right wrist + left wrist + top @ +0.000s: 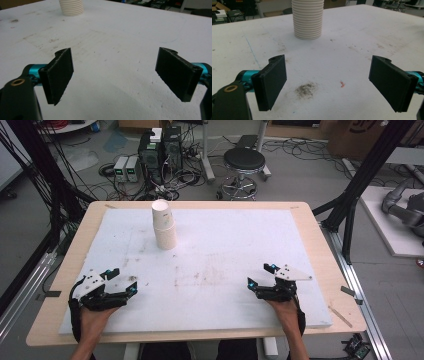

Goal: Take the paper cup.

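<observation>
Stained white foam board on wooden table, stacked paper cups upright, left gripper and right gripper both released and empty, black stool and cables on floor behind

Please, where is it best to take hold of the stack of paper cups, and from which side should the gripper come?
Probably the top cup's wall just below its rim, approached level from the near side: the stack of paper cups stands upright, mouths down, leaning slightly. The left gripper, jaws open, faces it more squarely.
</observation>
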The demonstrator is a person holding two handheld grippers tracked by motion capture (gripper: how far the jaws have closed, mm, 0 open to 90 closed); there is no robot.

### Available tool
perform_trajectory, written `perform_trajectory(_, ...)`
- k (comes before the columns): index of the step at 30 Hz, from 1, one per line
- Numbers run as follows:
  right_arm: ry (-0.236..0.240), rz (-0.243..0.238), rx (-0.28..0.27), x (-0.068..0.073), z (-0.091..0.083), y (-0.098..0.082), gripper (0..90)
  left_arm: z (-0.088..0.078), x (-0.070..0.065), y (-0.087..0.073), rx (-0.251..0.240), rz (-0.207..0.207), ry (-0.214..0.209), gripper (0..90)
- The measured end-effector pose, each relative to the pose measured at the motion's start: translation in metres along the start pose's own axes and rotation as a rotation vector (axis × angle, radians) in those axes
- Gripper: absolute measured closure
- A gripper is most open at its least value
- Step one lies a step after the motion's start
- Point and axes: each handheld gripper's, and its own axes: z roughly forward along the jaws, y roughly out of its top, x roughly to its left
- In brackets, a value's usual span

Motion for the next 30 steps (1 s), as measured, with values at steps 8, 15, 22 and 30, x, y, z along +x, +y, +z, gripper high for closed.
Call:
perform_trajectory(8, 0.009, 0.007, 0.001, -0.001, 0.000, 0.000, 15.1, -0.002, 0.002, 0.000, -0.021, -0.019, -0.003, 14.6)
perform_trajectory(15, 0.014, 0.012, 0.004, -0.002, 0.000, 0.000, 15.1, -0.002, 0.001, 0.001, -0.021, -0.024, -0.029, 13.2)
perform_trajectory(22, 0.015, 0.009, 0.012, -0.002, 0.001, 0.001, 15.1, -0.005, 0.003, 0.012, -0.042, -0.008, -0.063, 12.6)
perform_trajectory(30, 0.013, 0.013, 0.013, -0.002, 0.001, 0.001, 15.1, -0.001, 0.020, 0.039, -0.039, 0.012, -0.136, 12.4)
